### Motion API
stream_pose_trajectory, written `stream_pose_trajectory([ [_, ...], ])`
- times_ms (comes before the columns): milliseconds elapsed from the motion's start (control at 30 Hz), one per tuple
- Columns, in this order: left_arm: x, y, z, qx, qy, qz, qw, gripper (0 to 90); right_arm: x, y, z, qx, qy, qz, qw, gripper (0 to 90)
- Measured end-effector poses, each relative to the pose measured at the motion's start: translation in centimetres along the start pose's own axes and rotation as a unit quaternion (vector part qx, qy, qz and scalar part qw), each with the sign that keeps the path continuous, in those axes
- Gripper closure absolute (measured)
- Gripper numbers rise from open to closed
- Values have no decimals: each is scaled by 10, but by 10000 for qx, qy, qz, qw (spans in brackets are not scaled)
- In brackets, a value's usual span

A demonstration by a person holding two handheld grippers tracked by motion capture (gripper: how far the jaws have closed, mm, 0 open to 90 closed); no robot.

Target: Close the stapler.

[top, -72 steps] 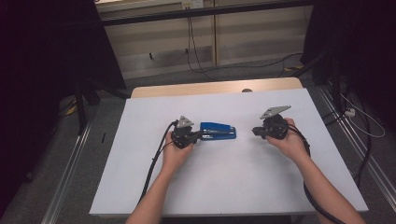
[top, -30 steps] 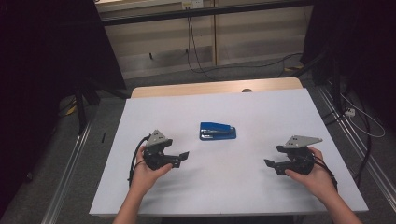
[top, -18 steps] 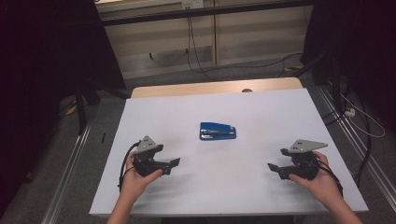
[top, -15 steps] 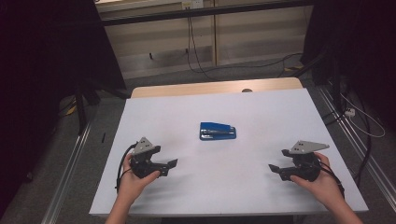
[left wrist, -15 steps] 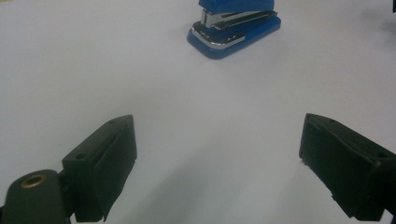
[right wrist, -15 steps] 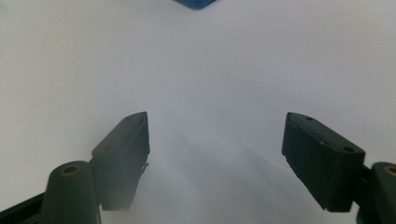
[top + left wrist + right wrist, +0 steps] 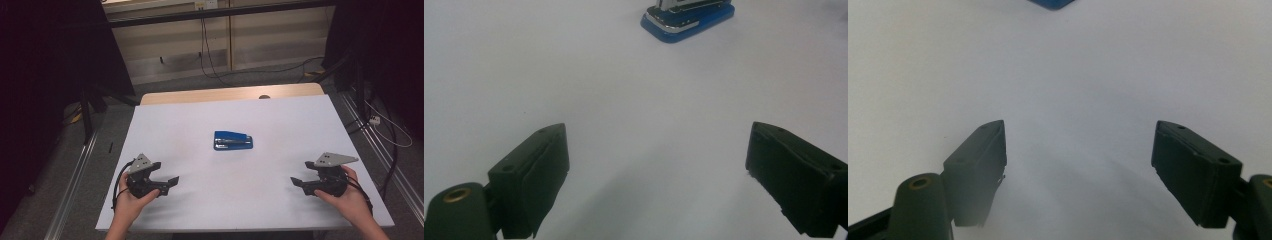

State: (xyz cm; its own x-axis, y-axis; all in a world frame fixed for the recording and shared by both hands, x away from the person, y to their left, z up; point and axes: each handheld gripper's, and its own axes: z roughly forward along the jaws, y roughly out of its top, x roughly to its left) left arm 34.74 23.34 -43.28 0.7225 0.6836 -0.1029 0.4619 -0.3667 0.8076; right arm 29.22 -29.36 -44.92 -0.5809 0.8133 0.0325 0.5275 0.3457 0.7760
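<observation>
Black jaws on the left gripper [image 7: 171, 180] stand wide apart with nothing between them, and the right gripper [image 7: 296, 181] gapes just as wide. Both have drawn back toward the near table [image 7: 280, 107] edge since earlier, well apart from the blue stapler [image 7: 233, 141], which seems unmoved at mid-table.

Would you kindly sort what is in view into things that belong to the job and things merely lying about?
Likely job items:
blue stapler
left tool, open
right tool, open
white table

Lying about:
floor cables
white plug
</observation>
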Motion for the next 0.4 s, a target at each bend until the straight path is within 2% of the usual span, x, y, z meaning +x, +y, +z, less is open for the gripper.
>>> stream_pose_trajectory([
  [400, 1, -1, 1, 1, -41, 21, 10000, 85, -1, -3, -1, -9, 33, 44, 10000, 209],
])
